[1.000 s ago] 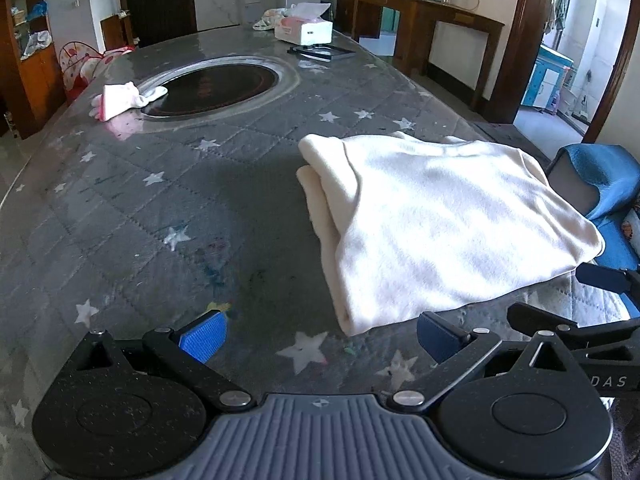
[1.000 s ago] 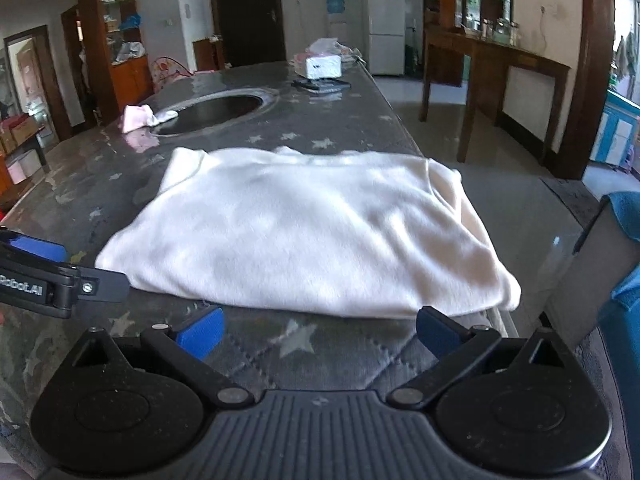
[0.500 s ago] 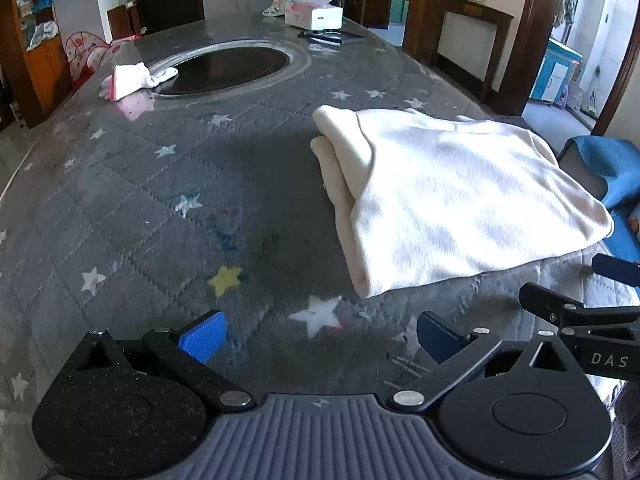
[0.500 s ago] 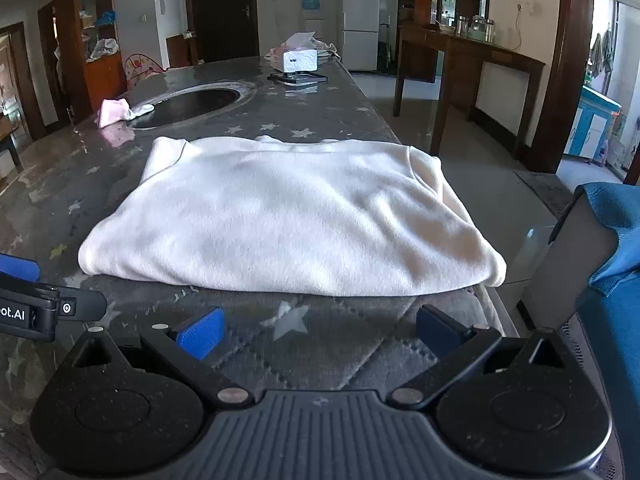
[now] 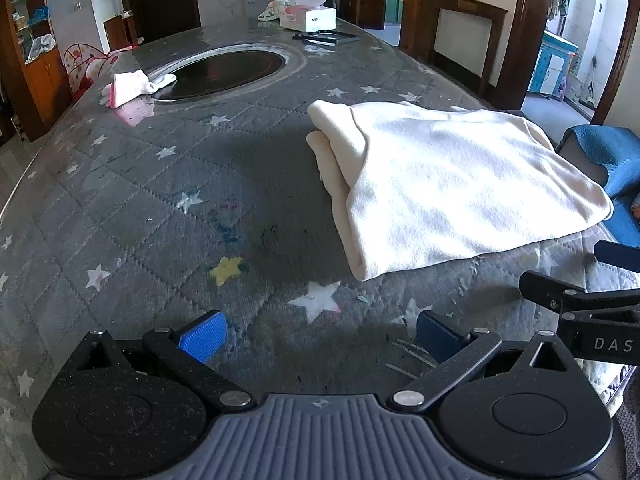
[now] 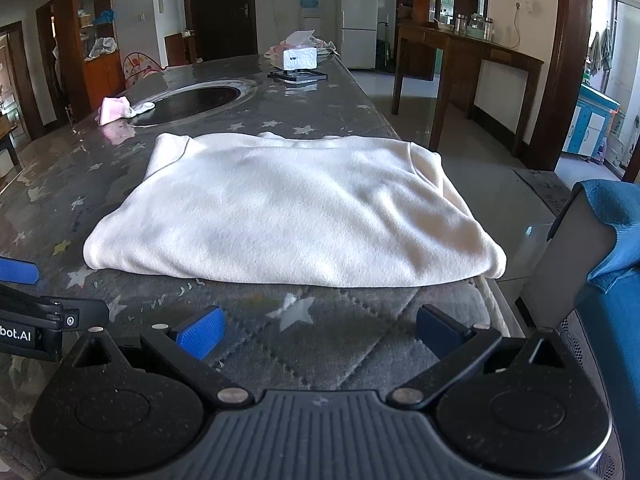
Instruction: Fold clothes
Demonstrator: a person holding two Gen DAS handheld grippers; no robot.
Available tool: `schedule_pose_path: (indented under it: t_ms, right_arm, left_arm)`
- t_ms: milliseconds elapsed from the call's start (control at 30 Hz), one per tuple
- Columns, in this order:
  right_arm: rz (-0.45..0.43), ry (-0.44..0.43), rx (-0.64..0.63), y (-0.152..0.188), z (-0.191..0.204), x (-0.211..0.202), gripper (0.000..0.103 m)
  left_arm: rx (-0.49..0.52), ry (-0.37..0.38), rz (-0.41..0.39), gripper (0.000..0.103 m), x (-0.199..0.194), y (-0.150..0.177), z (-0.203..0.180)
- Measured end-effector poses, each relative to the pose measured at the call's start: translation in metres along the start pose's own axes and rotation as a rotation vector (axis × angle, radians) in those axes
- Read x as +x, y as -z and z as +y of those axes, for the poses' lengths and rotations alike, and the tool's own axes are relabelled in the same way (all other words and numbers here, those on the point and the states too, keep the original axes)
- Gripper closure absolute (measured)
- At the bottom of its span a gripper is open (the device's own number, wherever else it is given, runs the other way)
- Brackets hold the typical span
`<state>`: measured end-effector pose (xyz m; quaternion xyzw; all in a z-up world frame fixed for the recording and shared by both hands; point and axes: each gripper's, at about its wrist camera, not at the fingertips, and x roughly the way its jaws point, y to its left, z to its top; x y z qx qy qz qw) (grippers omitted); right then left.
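Both claws have drawn back toward the near edge of the tabletop (image 5: 120,208) since a second ago, so more star-patterned cover shows between them and the folded cream garment (image 6: 288,208). That garment lies flat by the tabletop's near right corner, its right end at the right edge, touched by neither claw. The left claw (image 5: 318,334) and right claw (image 6: 318,330) both hover empty with jaws spread wide; a pink cloth (image 5: 128,87) sits far off beside the dark round inset (image 5: 224,74), and a tissue box (image 6: 300,58) stands at the far end.
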<state>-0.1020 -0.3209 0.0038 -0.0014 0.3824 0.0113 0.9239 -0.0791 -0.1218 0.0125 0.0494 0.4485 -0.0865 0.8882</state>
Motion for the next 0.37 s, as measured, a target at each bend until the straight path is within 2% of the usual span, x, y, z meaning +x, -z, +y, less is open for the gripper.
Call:
schedule_pose_path:
  t_ms: [367]
  right_arm:
    - [-0.004,0.006,0.001,0.0014,0.0009,0.0006,0.000]
  left_arm:
    - [0.001,0.003,-0.006,0.000,-0.0002,0.0013,0.0005]
